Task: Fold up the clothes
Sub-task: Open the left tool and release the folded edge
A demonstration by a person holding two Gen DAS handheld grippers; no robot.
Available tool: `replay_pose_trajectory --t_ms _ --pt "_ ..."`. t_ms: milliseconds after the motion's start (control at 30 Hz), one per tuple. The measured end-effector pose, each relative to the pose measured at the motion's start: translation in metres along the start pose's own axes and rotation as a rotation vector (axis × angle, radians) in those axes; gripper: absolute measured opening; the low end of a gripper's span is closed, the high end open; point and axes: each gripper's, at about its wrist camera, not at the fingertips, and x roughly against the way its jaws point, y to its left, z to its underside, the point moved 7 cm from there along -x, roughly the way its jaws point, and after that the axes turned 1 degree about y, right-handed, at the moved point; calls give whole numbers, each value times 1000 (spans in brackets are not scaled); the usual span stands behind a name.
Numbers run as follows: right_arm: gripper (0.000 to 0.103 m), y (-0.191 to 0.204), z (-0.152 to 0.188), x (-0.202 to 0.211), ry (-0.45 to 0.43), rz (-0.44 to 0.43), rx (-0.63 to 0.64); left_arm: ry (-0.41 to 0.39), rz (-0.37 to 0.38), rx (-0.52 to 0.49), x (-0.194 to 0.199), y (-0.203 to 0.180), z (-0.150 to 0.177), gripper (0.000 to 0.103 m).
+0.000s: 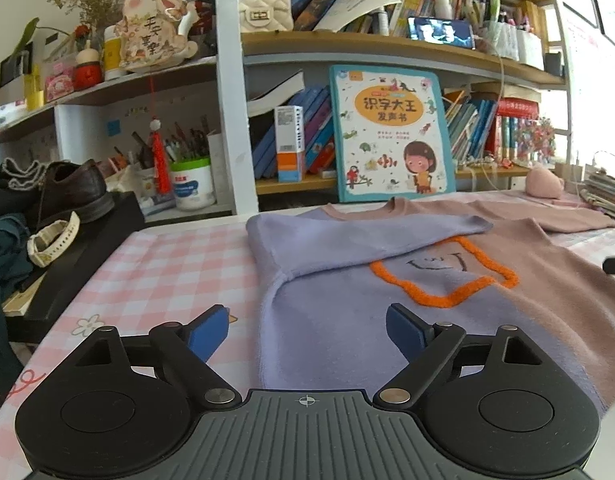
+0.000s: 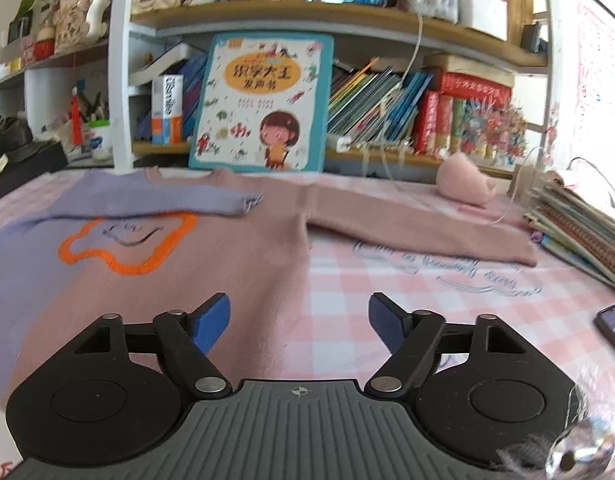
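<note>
Both claws spread wide, nothing between the blue pads on either. Left claw [image 1: 307, 330] hovers low over the lavender half of the sweater [image 1: 347, 320], near its bottom hem; the garment's left side edge runs just inboard of the left pad [image 1: 209, 330], with pink checked cloth of the surface [image 1: 167, 264] under that pad. Sweater lies flat, front up, two-tone: lavender on the left, dusty pink on the right. The lavender sleeve [image 1: 367, 228] is folded across the chest, ahead of the left claw, its cuff pointing right and covering the top edge of the orange outline patch [image 1: 447, 276]. Right claw [image 2: 299, 322] sits over the sweater's right side edge: left pad [image 2: 211, 322] above pink knit, right pad [image 2: 387, 324] above bare checked cloth. Pink sleeve [image 2: 419, 228] is unfolded, stretched out ahead and to the right of the right claw, cuff ending near a stack of notebooks [image 2: 579, 216] at far right. A small pink plush [image 2: 465, 182] sits beyond that sleeve. Dark phone [image 2: 613, 326] lies just right of the right claw, at the frame edge. Straight ahead past the collar, a children's picture book [image 1: 391, 132] stands against the bookshelf [image 1: 387, 46]. Far left of the left claw: a brown shoe [image 1: 73, 192] and a cream watch [image 1: 53, 240] on a black box. Right wrist view slightly motion-blurred.
</note>
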Motion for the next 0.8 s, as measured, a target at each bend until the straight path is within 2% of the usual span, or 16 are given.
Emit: replay_pose_trajectory --t_ms 33,233,433,667,800 --pt "85 -3 -3 2 -8 3 -9 -3 7 -5 0 -1 0 89" --pt "91 -38 -24 -19 12 56 -35 2 13 -10 0 -3 1 93" --pt "91 -74 -45 -41 32 111 -60 0 -6 -12 0 -2 1 95" --pt "91 -121 -50 -76 88 188 -100 10 -23 -2 -1 1 1 95" --pt "91 -155 -52 -92 115 220 -172 14 -20 24 -2 5 1 95"
